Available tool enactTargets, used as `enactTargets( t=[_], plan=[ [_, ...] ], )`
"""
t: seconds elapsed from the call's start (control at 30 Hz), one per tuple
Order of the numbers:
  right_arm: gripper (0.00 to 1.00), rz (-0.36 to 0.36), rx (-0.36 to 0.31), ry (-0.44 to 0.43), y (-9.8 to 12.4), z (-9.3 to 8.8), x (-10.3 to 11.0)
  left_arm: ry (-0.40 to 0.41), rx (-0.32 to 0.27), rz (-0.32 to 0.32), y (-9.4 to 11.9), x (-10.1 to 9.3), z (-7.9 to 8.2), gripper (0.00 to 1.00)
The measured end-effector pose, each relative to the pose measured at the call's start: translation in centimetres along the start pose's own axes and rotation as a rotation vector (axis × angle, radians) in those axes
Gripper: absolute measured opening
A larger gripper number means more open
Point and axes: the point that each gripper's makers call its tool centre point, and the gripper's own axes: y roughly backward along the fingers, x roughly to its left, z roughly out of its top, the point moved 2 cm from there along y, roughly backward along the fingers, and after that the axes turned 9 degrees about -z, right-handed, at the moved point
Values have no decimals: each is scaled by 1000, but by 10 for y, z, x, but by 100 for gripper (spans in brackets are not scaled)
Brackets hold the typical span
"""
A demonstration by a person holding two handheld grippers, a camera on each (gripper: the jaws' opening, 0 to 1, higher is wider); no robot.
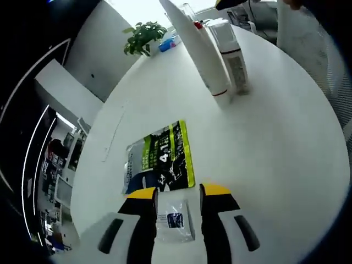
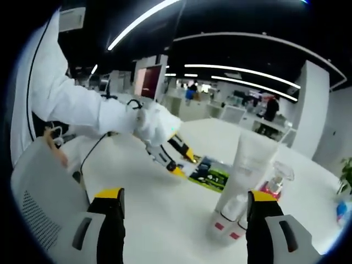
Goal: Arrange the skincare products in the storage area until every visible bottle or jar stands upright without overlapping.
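**Two sachets low by the left jaws, tubes upright ahead of the right**

Between the left gripper's yellow-tipped jaws lies one small clear sachet with a dark label, flat on the round white table; the jaws stand spread on either side of it, and whether they touch it I cannot tell. Just beyond the tips lies one larger green-and-black packet, also flat. Farther ahead, to the right, one tall white tube stands cap-down, with one clear bottle just beside it on its right. At the far rim sits one potted plant.

In the right gripper view, the right gripper has its jaws set wide apart, with nothing between them. Just ahead, toward the right jaw, two white tubes with red marks stand together, the taller tube in front; one small clear bottle with a red base stands just to their right. Farther ahead, to the left, the left gripper, held by a white-gloved hand, is low over the table next to the green packet.
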Motion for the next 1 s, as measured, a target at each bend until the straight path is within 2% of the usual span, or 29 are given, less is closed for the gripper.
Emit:
enactTargets(
  t=[0.13,0.23,0.33,0.57,0.67,0.8,0.9,1.0],
  plan=[
    [90,26,-13,1,-2,8,3,-29,9,-13,-5,2,-1,25],
    [89,33,-31,0,-6,19,-5,-56,19,-22,-9,2,-3,24],
    [87,38,-40,40,-5,30,-14,-73,30,-28,-11,1,-5,23],
    [86,99,-8,117,-5,45,-28,-90,26,-29,-14,2,-7,19],
    [85,135,-6,125,-7,54,-36,-86,19,-27,-14,2,-6,18],
    [85,183,-7,117,-15,64,-48,-76,13,-26,-15,4,-8,18],
    [86,242,32,120,-27,64,-57,-68,9,-27,-15,5,-9,18],
    [84,262,53,123,-38,65,-66,-58,6,-28,-15,6,-10,18]
  ],
)
